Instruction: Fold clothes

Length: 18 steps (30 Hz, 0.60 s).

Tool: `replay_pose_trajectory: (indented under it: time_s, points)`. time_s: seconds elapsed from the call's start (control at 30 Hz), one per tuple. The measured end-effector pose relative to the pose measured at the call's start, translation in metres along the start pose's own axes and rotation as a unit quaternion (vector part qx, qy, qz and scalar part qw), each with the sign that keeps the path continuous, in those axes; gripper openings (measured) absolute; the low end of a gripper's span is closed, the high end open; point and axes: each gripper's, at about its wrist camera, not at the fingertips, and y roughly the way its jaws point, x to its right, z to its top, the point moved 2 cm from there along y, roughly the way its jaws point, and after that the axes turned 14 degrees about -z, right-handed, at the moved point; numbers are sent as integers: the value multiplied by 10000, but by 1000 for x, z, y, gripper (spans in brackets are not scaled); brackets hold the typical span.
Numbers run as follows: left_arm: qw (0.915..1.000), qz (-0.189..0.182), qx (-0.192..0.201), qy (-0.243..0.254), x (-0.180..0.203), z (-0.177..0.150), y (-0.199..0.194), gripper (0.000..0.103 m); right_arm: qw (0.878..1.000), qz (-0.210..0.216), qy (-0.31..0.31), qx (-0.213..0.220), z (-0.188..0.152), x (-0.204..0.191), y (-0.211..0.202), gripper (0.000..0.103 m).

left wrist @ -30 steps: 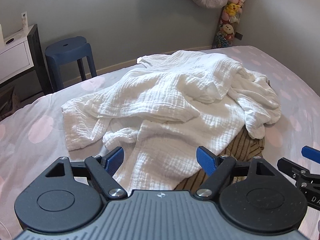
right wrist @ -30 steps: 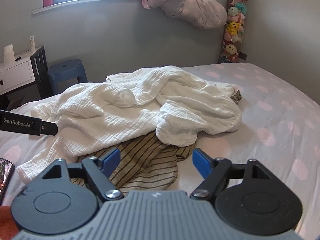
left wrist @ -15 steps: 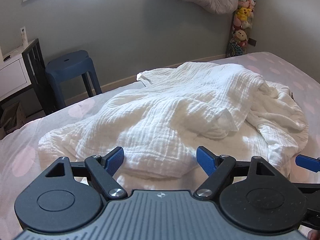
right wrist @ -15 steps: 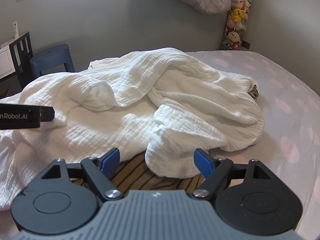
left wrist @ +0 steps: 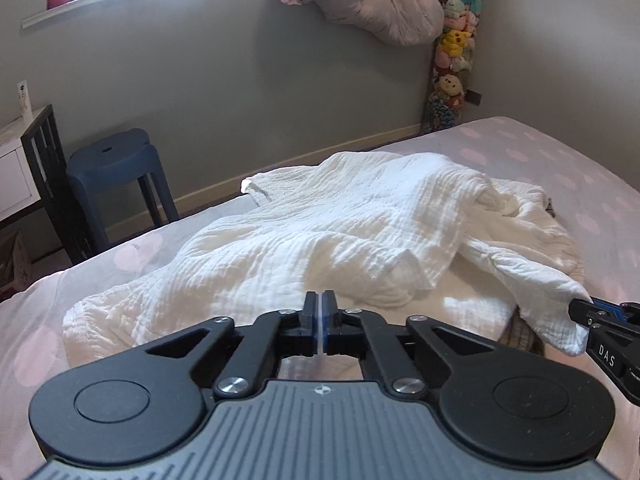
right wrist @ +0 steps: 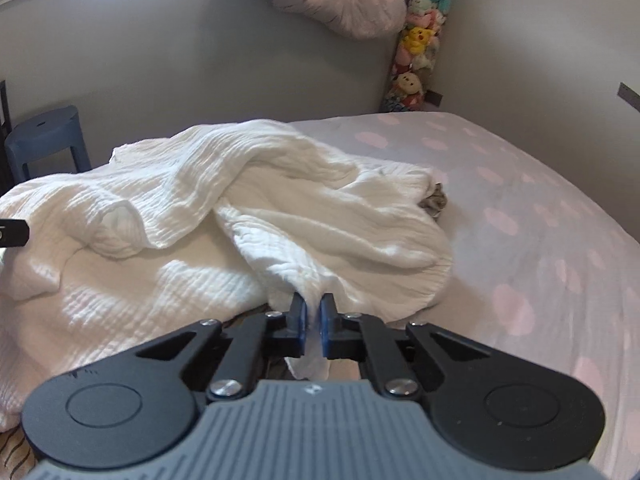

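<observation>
garment: white crinkled cloth (right wrist: 168,216), rumpled in a heap on the bed (right wrist: 540,216) | under it: striped fabric (right wrist: 10,454) | left gripper (left wrist: 321,312): jaws just closed, nothing visible between | right gripper (right wrist: 313,314): jaws just closed, pinching the cloth's near edge

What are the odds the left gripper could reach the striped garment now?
Probably not: the white cloth covers nearly all of the striped garment, and the left gripper has just been closing its jaws, shut now, nothing clearly between them.
</observation>
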Motion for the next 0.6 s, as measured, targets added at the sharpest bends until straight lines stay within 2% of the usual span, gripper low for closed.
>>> replay_pose_trajectory:
  time_s: [0.2, 0.37, 0.6]
  points:
    - [9981, -559, 84, 253, 35, -2, -39, 0, 9974, -474, 181, 502, 5, 46, -47, 5]
    - [9957, -792, 238, 419, 61, -3, -74, 0, 9906, -932, 556, 827, -2, 95, -94, 3]
    - [9921, -1022, 154, 707, 92, -6, -105, 0, 9720, -1816, 1072, 1037, -45, 182, -169, 3]
